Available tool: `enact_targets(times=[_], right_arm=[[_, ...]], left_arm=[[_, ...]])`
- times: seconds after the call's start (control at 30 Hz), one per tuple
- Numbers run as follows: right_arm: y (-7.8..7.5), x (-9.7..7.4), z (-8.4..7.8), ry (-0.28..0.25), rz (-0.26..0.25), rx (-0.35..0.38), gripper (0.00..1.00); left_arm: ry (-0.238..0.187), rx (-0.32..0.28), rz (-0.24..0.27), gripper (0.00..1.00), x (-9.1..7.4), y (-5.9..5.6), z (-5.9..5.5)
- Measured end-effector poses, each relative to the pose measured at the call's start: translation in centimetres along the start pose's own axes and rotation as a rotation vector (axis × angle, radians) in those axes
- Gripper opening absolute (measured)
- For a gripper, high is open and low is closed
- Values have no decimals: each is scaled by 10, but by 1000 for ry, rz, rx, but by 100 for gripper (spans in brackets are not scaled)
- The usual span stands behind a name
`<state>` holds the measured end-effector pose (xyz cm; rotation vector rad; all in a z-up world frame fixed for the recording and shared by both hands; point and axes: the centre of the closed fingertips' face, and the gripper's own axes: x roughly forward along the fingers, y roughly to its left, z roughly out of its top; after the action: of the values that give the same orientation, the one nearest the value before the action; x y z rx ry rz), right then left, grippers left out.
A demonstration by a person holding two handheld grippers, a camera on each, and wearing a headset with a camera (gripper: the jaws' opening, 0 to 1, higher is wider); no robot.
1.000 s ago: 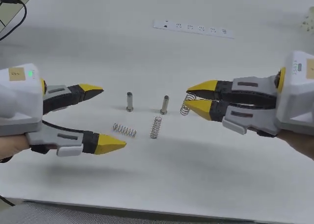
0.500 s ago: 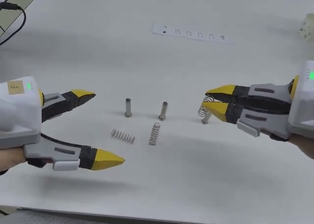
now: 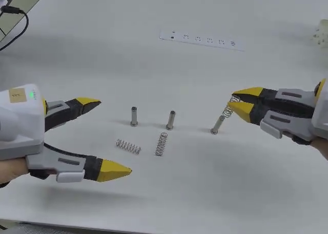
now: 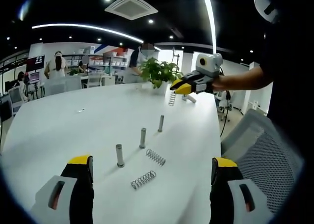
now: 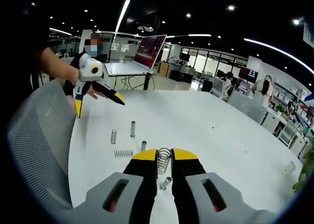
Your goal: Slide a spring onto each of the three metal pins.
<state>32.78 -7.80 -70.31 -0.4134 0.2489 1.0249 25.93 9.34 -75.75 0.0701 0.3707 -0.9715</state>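
Observation:
Three short metal pins [image 3: 134, 116] [image 3: 170, 119] [image 3: 217, 125] stand in a row on the white table; the rightmost looks tilted in the head view. My right gripper [image 3: 236, 102] is shut on a spring [image 3: 229, 110], whose lower end hangs just above that pin's top. In the right gripper view the spring [image 5: 163, 160] sits between the yellow tips, with the pin [image 5: 165, 183] below it. Two loose springs [image 3: 128, 145] [image 3: 161, 143] lie in front of the pins. My left gripper [image 3: 105, 136] is open, left of the pins, holding nothing; its view shows pins [image 4: 143, 137] and springs [image 4: 143, 179].
A white power strip [image 3: 201, 40] lies further back on the table. A black cable [image 3: 15, 18] curls at the far left corner. The table's front edge runs close below my left gripper. A mesh chair [image 4: 265, 155] stands beside the table.
My right gripper has moved to the right with the spring, uncovering the third pin. The left gripper has stayed open and nearly still.

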Motion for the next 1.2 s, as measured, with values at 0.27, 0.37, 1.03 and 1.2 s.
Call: enact_targets(times=[0.27,0.37,1.03,1.2], right_arm=[[-18,7,-8,16,-39,36,7],[-21,10,-11,20,-43,56,7],[-21,19,-32,65,-58,82,8],[-21,20,-32,63,-57,89,8]], left_arm=[[2,-1,9,98,-1,1,0],[3,0,14,98,-2,2,-1],[10,-20,26,98,-6,2,-8],[12,-27,24,98,-6,2,-9]])
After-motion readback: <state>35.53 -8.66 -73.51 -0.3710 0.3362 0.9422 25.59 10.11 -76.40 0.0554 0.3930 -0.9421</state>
